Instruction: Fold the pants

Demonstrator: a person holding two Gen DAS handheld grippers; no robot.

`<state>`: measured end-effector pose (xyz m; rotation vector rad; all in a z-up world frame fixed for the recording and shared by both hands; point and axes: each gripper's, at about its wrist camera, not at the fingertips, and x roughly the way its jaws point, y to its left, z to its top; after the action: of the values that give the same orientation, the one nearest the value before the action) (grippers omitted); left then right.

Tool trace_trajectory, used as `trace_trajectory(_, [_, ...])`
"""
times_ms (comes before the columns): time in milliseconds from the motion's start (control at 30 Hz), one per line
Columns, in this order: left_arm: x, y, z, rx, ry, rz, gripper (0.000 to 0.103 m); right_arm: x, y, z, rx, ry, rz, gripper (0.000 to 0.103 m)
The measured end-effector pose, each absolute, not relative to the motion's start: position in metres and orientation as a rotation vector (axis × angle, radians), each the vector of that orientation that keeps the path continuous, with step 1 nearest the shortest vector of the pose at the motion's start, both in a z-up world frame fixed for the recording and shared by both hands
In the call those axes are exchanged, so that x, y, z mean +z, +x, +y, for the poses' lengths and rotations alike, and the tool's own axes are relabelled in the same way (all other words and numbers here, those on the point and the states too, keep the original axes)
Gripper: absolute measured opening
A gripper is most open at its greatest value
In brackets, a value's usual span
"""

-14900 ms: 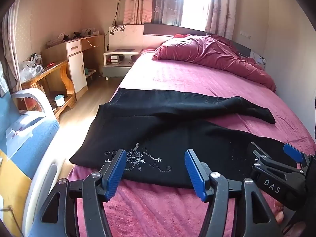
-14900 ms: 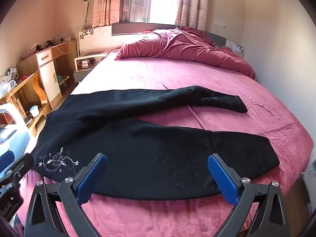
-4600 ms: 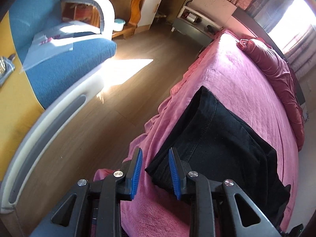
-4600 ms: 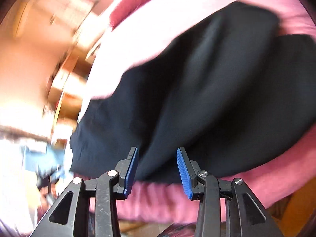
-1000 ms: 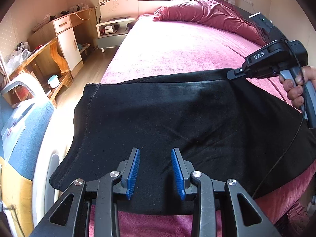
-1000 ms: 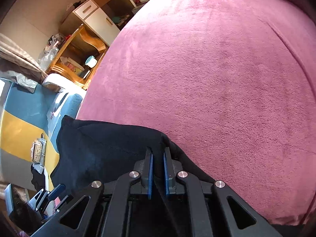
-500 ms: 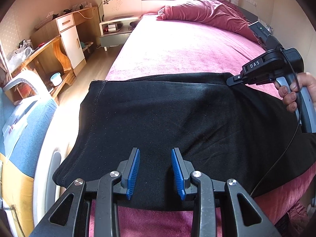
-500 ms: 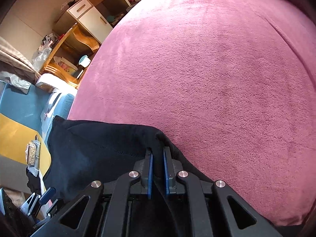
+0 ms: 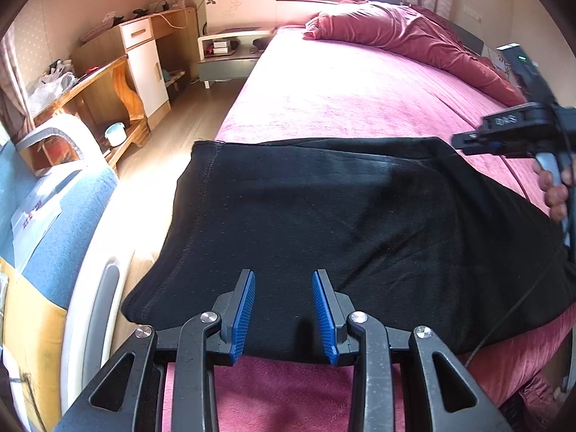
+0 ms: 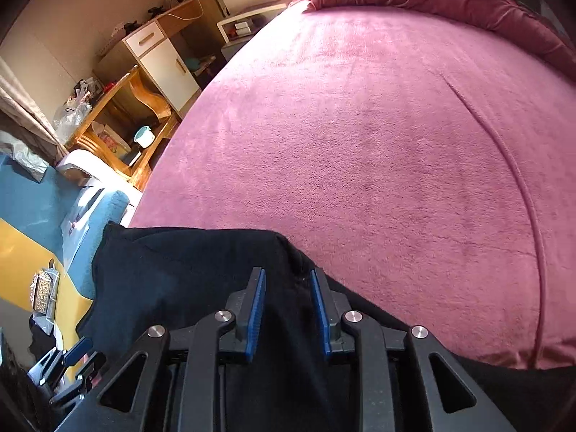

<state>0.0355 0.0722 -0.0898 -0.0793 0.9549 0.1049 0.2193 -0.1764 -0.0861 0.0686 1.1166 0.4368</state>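
The right tongs [image 10: 288,309] have just been opening, freeing the pants [image 9: 360,216] on the bed [image 9: 342,108], the fold laid; the left tongs [image 9: 283,311] hover spread, empty.

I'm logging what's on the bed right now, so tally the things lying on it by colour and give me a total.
Black: 1, the folded pants
Dark red: 1, the bunched duvet at the head of the bed
Total: 2, both lying on the pink bedspread
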Motion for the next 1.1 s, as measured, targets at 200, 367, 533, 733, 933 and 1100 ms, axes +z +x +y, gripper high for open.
trace_trajectory(200, [-0.085, 0.03, 0.077, 0.119, -0.092, 0.935, 0.034, -0.085, 0.164, -0.186, 0.481, 0.043, 1.131, 0.026])
trace_trajectory(367, [-0.087, 0.028, 0.078, 0.125, -0.093, 0.94, 0.034, -0.11, 0.143, -0.184, 0.448, 0.05, 1.169, 0.026])
trace_trajectory(533, [-0.117, 0.042, 0.09, 0.17, -0.116, 1.083, 0.034, -0.137, 0.151, -0.165, 0.341, -0.05, 1.221, 0.026])
trace_trajectory(733, [-0.115, 0.045, 0.102, 0.172, -0.19, 1.064, 0.036, -0.088, 0.124, -0.135, 0.292, -0.2, 1.06, 0.026])
trace_trajectory(933, [-0.107, 0.04, 0.119, 0.215, -0.284, 1.037, 0.036, -0.048, 0.075, -0.116, 0.293, -0.302, 0.906, 0.04])
trace_trajectory(1100, [-0.096, 0.031, 0.122, 0.255, -0.281, 1.014, 0.036, -0.035, 0.055, -0.115, 0.265, -0.343, 0.86, 0.04])
